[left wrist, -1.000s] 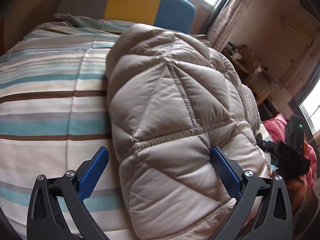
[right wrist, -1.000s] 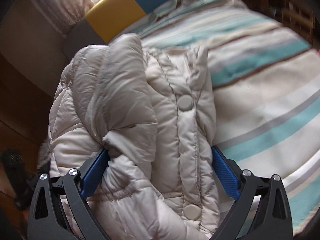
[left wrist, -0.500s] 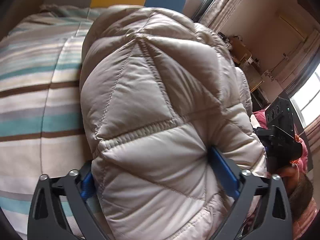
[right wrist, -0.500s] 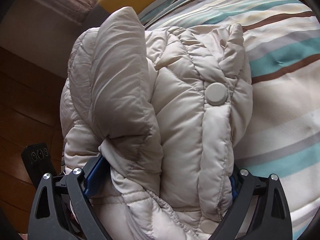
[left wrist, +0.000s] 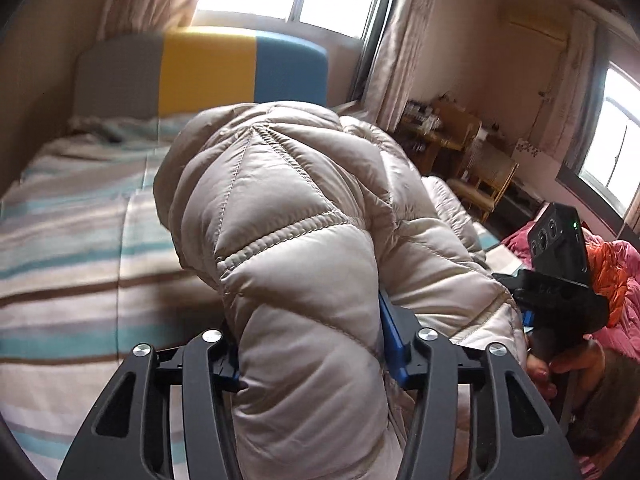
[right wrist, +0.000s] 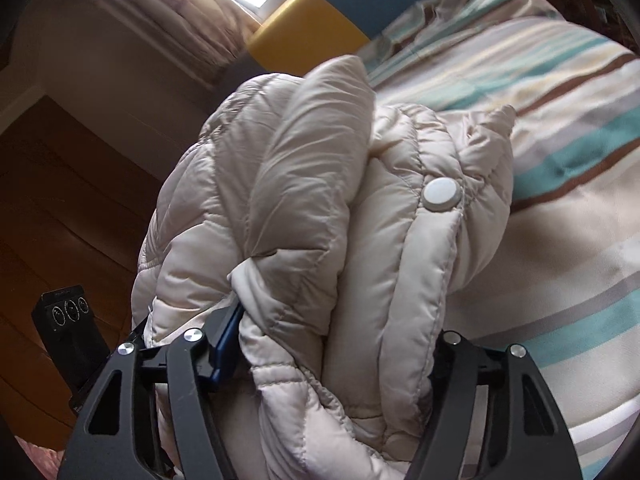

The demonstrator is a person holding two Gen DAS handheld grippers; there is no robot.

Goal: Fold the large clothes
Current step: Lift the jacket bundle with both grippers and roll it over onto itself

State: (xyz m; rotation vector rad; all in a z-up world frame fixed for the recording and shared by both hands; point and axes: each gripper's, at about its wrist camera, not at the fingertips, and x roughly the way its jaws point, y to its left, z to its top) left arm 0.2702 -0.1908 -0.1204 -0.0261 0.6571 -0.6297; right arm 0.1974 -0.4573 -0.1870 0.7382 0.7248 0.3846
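Note:
A beige quilted puffer jacket (left wrist: pixel 296 208) is bunched up and lifted off the striped bed (left wrist: pixel 64 264). My left gripper (left wrist: pixel 312 344) is shut on a thick fold of it; the blue pads (left wrist: pixel 390 340) press into the padding. In the right wrist view the same jacket (right wrist: pixel 320 208) shows its snap-button front (right wrist: pixel 440 194). My right gripper (right wrist: pixel 332 340) is shut on a bundle of it, with one blue pad (right wrist: pixel 226 340) visible and the other hidden by fabric. The right gripper's body also shows in the left wrist view (left wrist: pixel 560 280).
A grey, yellow and blue headboard (left wrist: pixel 208 68) stands at the bed's far end under a window. Pink and orange clothes (left wrist: pixel 616 272) lie at the right. Wooden furniture (left wrist: pixel 452 136) stands by the curtains. A wooden floor (right wrist: pixel 60 208) lies left of the bed.
Both grippers have closed on the jacket and lifted it up from the bed; the view has tilted up to show the headboard and windows.

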